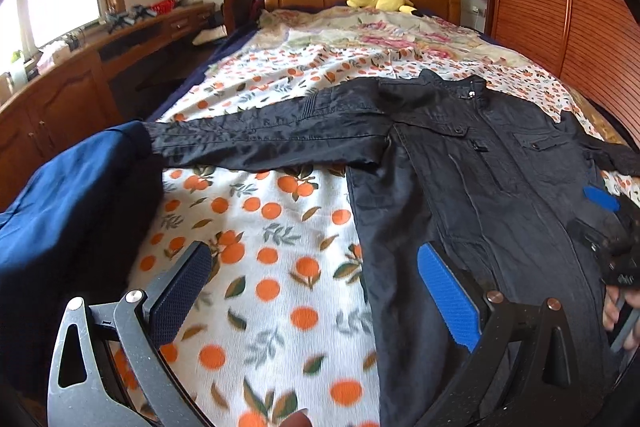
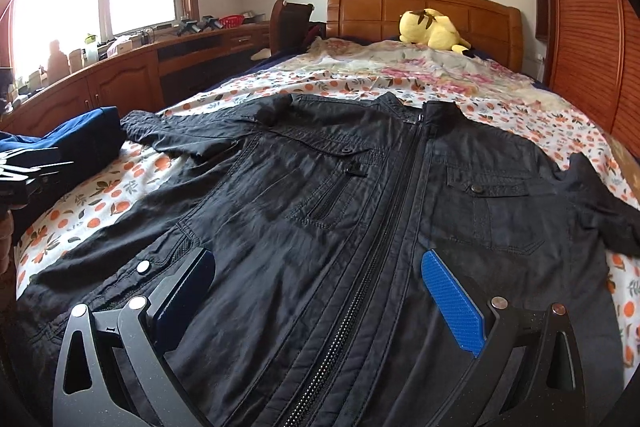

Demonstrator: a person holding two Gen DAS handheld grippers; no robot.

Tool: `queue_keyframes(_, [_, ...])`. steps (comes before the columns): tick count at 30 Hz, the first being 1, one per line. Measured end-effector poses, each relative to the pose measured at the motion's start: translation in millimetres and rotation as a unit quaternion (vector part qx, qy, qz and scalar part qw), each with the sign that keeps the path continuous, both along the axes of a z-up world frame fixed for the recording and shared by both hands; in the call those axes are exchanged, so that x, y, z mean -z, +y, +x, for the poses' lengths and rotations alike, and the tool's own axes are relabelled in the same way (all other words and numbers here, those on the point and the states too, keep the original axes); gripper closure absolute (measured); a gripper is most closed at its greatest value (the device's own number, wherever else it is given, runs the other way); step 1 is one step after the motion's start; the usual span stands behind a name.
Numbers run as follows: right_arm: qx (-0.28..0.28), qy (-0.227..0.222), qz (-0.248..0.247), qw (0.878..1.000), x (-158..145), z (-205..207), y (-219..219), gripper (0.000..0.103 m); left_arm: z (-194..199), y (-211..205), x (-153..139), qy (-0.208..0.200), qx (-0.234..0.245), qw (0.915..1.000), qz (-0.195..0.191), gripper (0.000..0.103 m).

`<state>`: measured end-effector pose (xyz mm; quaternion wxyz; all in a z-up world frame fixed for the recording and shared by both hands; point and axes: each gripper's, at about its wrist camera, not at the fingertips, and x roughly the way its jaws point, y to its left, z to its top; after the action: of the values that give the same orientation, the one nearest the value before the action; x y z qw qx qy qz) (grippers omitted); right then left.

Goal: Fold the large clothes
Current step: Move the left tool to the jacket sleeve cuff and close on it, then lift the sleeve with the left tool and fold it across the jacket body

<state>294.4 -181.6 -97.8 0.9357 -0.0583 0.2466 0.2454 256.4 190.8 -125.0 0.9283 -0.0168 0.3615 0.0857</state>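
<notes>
Jacket (image 2: 340,211): flat on bed (image 1: 272,267), zipped, sleeves out, no fold made yet, I judge. My left gripper (image 1: 316,295) and right gripper (image 2: 320,301): fingers spread, empty.

The black jacket (image 2: 320,211) is thin woven cloth with a faint sheen, creased, with a metal-toothed zip (image 2: 360,291). Beneath it the bedsheet (image 1: 272,267) is matt ribbed cotton. The headboard (image 2: 424,11) beyond the jacket is polished wood; the plush toy (image 2: 432,29) against it looks fuzzy.
</notes>
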Motion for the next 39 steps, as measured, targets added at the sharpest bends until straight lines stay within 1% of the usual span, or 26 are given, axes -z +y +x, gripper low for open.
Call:
queue_keyframes(4, [0.002,0.003,0.003,1.0,-0.2,-5.7,-7.4,0.0,28.1,17.3,7.1,0.005,-0.001,0.9998,-0.022,0.0])
queue_keyframes(6, [0.003,0.005,-0.003,1.0,0.8,-4.1,-4.8,0.0,45.9,30.5,12.3,0.012,-0.005,0.9991,-0.041,0.0])
queue_keyframes(8, [0.005,0.005,-0.009,1.0,-1.8,0.6,0.5,0.0,60.3,42.3,16.7,0.016,-0.012,0.9984,-0.052,0.0])
queue_keyframes(11, [0.005,0.001,-0.014,1.0,-1.1,11.2,12.6,0.0,85.9,58.5,25.1,0.025,-0.034,0.9982,-0.042,0.001])
queue_keyframes(13, [0.005,0.0,-0.016,1.0,-0.3,13.0,13.9,0.0,98.9,67.5,29.3,0.027,-0.04,0.9979,-0.043,0.008])
queue_keyframes(14, [0.005,0.001,-0.017,1.0,-0.1,13.1,14.4,0.0,106.2,72.8,31.8,0.029,-0.043,0.9975,-0.048,0.01])
queue_keyframes(16, [0.004,0.002,-0.017,1.0,0.2,13.5,14.2,0.0,118.0,83.6,36.8,0.033,-0.046,0.9963,-0.065,0.021])
queue_keyframes(17, [0.003,0.003,-0.017,1.0,0.6,14.2,14.1,0.0,123.6,87.5,39.3,0.035,-0.049,0.9955,-0.073,0.024])
queue_keyframes(19, [0.003,0.005,-0.016,1.0,0.9,15.5,13.1,0.0,133.7,95.3,44.8,0.042,-0.06,0.9938,-0.084,0.033])
queue_keyframes(21, [0.003,0.006,-0.015,1.0,1.2,15.9,13.1,0.0,140.7,101.2,50.3,0.047,-0.076,0.9926,-0.082,0.034])
queue_keyframes(22, [0.003,0.006,-0.015,1.0,1.3,16.0,13.0,0.0,144.1,104.2,54.0,0.049,-0.08,0.9917,-0.088,0.035])
queue_keyframes(25, [0.003,0.007,-0.014,1.0,1.7,16.9,12.8,0.0,152.1,113.0,64.8,0.055,-0.088,0.9882,-0.113,0.04])
queue_keyframes(28, [0.003,0.008,-0.011,1.0,2.4,17.7,12.0,0.0,160.6,123.5,75.9,0.065,-0.106,0.9834,-0.132,0.041])
queue_keyframes(30, [0.002,0.01,-0.01,1.0,3.1,18.6,11.5,0.0,164.9,129.4,80.0,0.064,-0.116,0.9798,-0.149,0.041])
queue_keyframes(32, [0.002,0.012,-0.008,1.0,3.8,19.3,11.2,0.0,169.4,132.0,80.1,0.061,-0.121,0.9784,-0.156,0.051])
queue_keyframes(34, [0.002,0.014,-0.007,1.0,4.1,20.0,11.2,0.0,174.9,133.1,80.0,0.065,-0.122,0.9775,-0.159,0.076])
queue_keyframes(35, [0.002,0.014,-0.006,1.0,4.4,20.3,11.2,0.0,177.5,133.2,80.0,0.068,-0.121,0.9763,-0.166,0.085])
queue_keyframes(36, [0.002,0.014,-0.006,1.0,4.5,20.7,11.3,0.0,180.2,134.0,79.6,0.07,-0.12,0.9758,-0.169,0.09])
queue_keyframes(37, [0.002,0.014,-0.007,1.0,4.4,20.7,11.5,0.0,183.4,131.6,77.2,0.076,-0.119,0.9768,-0.161,0.094])
queue_keyframes(39, [0.002,0.014,-0.007,1.0,4.6,20.9,11.4,0.0,188.7,122.4,68.2,0.086,-0.119,0.9804,-0.131,0.097])
